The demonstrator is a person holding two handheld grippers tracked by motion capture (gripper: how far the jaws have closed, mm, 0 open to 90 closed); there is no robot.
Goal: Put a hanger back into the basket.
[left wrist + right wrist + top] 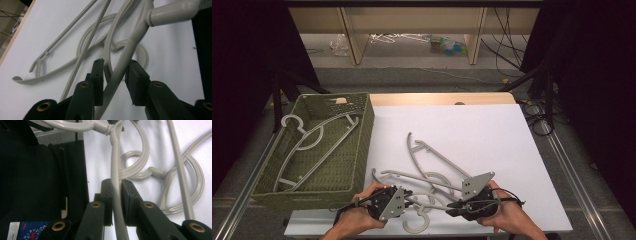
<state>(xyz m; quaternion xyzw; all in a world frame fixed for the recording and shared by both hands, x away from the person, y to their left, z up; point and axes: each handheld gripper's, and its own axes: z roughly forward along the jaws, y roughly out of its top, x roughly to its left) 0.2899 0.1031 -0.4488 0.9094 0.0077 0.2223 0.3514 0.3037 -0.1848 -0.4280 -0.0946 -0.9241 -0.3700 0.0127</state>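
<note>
White board covers the table [492,130], with dark curtains to both sides and a shelf with clutter on the floor beyond. At the table's left edge stands a green woven basket [362,145], and a pale hanger [314,137] lies slanted inside it.

Near the front edge lies a tangle of grey plastic hangers [432,165], their arms crossing and their hooks looped over one another. Both of the person's hands come in from the bottom of the high view, each with a gripper at that tangle.

The right gripper [116,182] is pressed tight on the thin arm of one hanger [115,165]; the bar runs straight up between its pads, and both touch it. That hanger's hook [419,225] curls near the table's front edge between the two hands.

The left gripper [114,65] has the curved arm of a hanger [125,62] passing slantwise between its jaws. They stand a little apart around the arm, with a gap visible at each side, so the pads do not pinch it. Other hangers lie flat on the white board beyond the jaws.
</note>
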